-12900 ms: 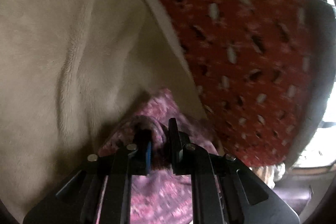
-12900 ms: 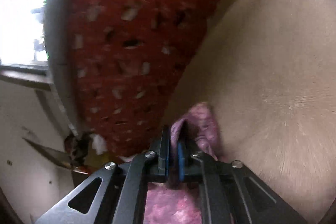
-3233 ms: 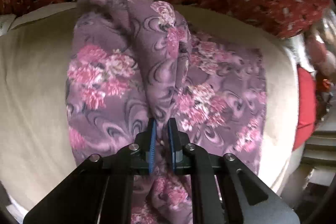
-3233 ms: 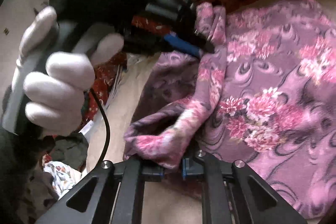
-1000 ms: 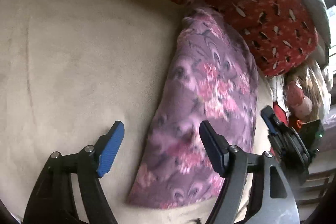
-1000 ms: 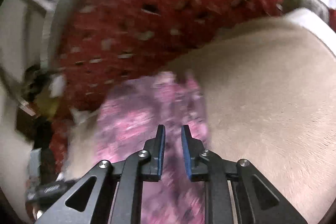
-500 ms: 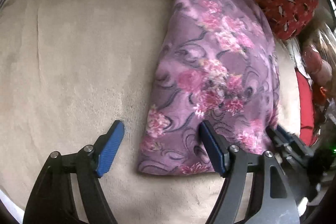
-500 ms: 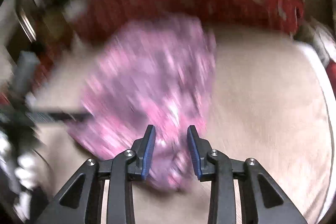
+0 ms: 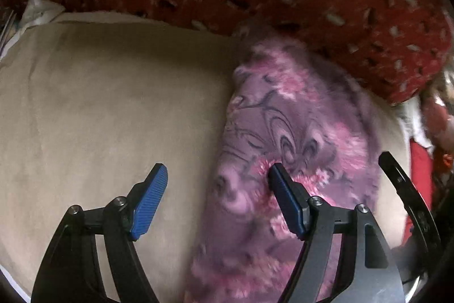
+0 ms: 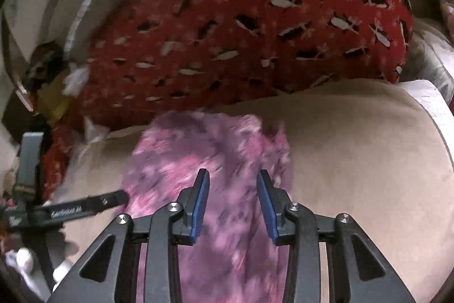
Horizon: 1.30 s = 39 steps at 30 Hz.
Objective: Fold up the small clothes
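Cloth (image 9: 298, 138), purple and floral, lies folded on the beige cushion (image 9: 99, 104); both tongs, left (image 9: 217, 200) and right (image 10: 232, 200), gape empty. Next, probably another fold or smoothing.

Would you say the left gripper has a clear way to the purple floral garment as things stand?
Probably yes. The left gripper is open, with the purple floral garment lying flat on the beige cushion just ahead, partly between its fingers, and nothing covers it.
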Motion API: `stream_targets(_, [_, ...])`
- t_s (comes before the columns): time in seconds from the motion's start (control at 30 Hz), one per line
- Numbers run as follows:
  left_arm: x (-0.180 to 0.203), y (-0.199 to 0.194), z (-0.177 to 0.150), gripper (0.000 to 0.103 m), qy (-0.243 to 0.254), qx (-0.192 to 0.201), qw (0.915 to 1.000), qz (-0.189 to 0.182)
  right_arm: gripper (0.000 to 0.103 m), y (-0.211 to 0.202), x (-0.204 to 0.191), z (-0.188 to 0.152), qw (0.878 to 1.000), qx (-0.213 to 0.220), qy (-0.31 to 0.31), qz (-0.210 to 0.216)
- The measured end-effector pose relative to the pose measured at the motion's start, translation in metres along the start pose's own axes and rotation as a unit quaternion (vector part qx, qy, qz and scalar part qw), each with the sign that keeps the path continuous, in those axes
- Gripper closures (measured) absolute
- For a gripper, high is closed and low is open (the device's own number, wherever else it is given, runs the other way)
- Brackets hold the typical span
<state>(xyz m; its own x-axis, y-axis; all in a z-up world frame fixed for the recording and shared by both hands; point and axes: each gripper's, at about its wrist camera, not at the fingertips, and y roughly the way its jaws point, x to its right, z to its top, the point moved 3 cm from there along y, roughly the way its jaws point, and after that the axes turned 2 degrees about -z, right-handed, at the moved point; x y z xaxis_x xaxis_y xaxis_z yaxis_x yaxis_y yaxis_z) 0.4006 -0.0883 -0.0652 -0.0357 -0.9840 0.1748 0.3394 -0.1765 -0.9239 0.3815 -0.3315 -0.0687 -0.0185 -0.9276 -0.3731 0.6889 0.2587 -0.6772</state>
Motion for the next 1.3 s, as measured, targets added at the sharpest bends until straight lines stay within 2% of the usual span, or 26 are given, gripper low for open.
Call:
stream_targets(0.07, [-0.004, 0.009, -0.001, 0.023, -0.005, -0.005, 1.0000, -0.005, 0.067, 0.030, 0.014, -0.007, 0.998, -0.040, 0.006, -0.047])
stream_targets(0.1, [-0.006, 0.010, -0.002, 0.021, -0.013, -0.003, 0.9999, -0.010, 0.065, 0.044, 0.021, -0.011, 0.996, -0.060, 0.014, -0.057])
stream_targets(0.13, [-0.007, 0.010, -0.002, 0.021, -0.018, -0.001, 0.9997, -0.015, 0.065, 0.044, 0.028, -0.012, 0.998, -0.042, 0.034, -0.038])
stream_targets(0.23, [-0.012, 0.007, -0.007, 0.020, -0.012, 0.004, 0.9998, -0.017, 0.064, 0.044, 0.037, -0.013, 0.998, -0.036, 0.059, -0.012])
stream_targets(0.33, [-0.009, 0.006, -0.006, 0.020, -0.005, 0.005, 0.9999, -0.010, 0.063, 0.040, 0.036, -0.015, 0.998, -0.037, 0.055, -0.017])
stream_targets(0.37, [-0.010, 0.006, -0.005, 0.020, -0.004, 0.005, 0.9999, -0.009, 0.059, 0.036, 0.035, -0.016, 0.998, -0.036, 0.053, -0.022])
stream_targets(0.57, [-0.007, -0.009, -0.015, 0.021, 0.003, -0.002, 1.0000, -0.008, 0.059, 0.014, 0.037, -0.022, 0.998, -0.033, 0.057, -0.011])
stream_targets(0.63, [-0.012, -0.020, -0.017, 0.021, 0.002, 0.000, 0.9992, -0.039, 0.058, 0.002, 0.041, -0.026, 0.997, -0.032, 0.067, 0.005])
stream_targets(0.7, [-0.024, -0.028, -0.016, 0.021, -0.018, 0.002, 0.9953, -0.095, 0.056, -0.006, 0.046, -0.030, 0.996, -0.032, 0.080, 0.027])
stream_targets(0.8, [-0.035, -0.026, -0.020, 0.021, -0.044, -0.025, 0.9867, -0.155, 0.044, -0.012, 0.058, -0.038, 0.991, -0.037, 0.112, 0.062])
stream_targets(0.83, [-0.037, -0.022, -0.023, 0.021, -0.050, -0.039, 0.9834, -0.170, 0.044, -0.010, 0.062, -0.041, 0.989, -0.040, 0.125, 0.072])
stream_targets(0.93, [-0.029, -0.008, -0.031, 0.021, -0.047, -0.076, 0.9760, -0.199, 0.044, 0.006, 0.063, -0.050, 0.978, -0.066, 0.162, 0.116])
stream_targets(1.0, [-0.019, -0.002, -0.038, 0.021, -0.043, -0.092, 0.9722, -0.211, 0.042, 0.012, 0.055, -0.052, 0.974, -0.072, 0.165, 0.140])
stream_targets(1.1, [-0.010, -0.001, -0.038, 0.021, -0.038, -0.084, 0.9757, -0.199, 0.034, 0.017, 0.038, -0.050, 0.979, -0.069, 0.133, 0.142])
stream_targets(1.17, [-0.008, -0.003, -0.036, 0.022, -0.043, -0.080, 0.9768, -0.194, 0.038, 0.022, 0.032, -0.048, 0.984, -0.072, 0.110, 0.123])
stream_targets(1.23, [-0.006, -0.005, -0.032, 0.046, -0.036, -0.069, 0.9805, -0.180, 0.052, 0.022, 0.025, -0.046, 0.989, -0.068, 0.082, 0.103])
stream_targets(1.27, [-0.004, -0.006, -0.030, 0.061, -0.024, -0.063, 0.9827, -0.173, 0.066, 0.020, 0.019, -0.044, 0.991, -0.064, 0.063, 0.100])
stream_targets(1.3, [-0.002, -0.010, -0.030, 0.070, -0.015, -0.057, 0.9841, -0.167, 0.073, 0.016, 0.014, -0.043, 0.993, -0.055, 0.044, 0.095])
